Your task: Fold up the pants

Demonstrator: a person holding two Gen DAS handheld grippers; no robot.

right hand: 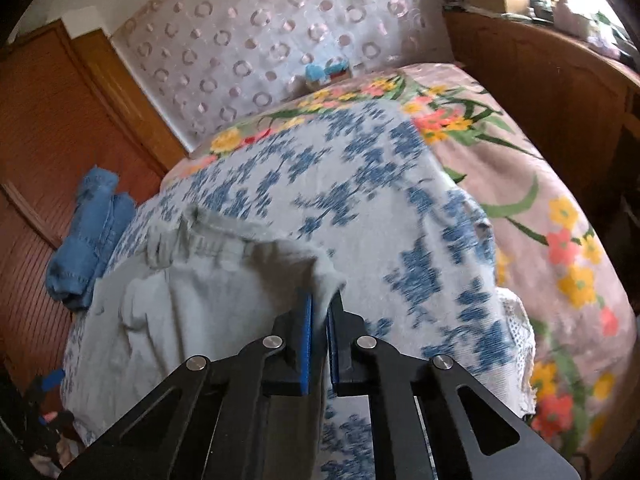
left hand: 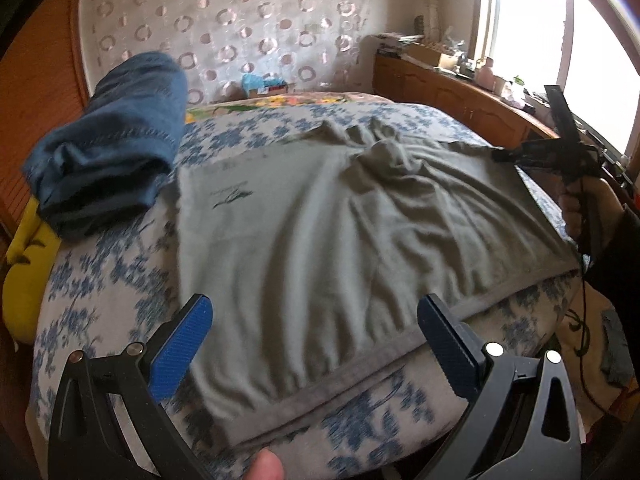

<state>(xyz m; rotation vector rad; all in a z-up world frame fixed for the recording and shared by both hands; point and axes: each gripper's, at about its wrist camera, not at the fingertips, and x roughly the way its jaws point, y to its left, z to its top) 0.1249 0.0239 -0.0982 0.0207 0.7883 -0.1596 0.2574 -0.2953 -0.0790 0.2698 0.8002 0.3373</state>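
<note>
The right gripper (right hand: pixel 319 312) has its fingers squeezed tight on the far right corner of the grey pants (left hand: pixel 320 216). The left gripper (left hand: pixel 316 336) has its fingers wide apart above the near edge. The pants lie flat on the flowery bed (left hand: pixel 100 280).

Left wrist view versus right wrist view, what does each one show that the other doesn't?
Only the left wrist view shows the open left gripper over the near edge of the grey pants, plus the bright window. Only the right wrist view shows the right gripper pinching a corner of the pants close up. Both show the blue floral bedcover and the folded blue jeans.
</note>
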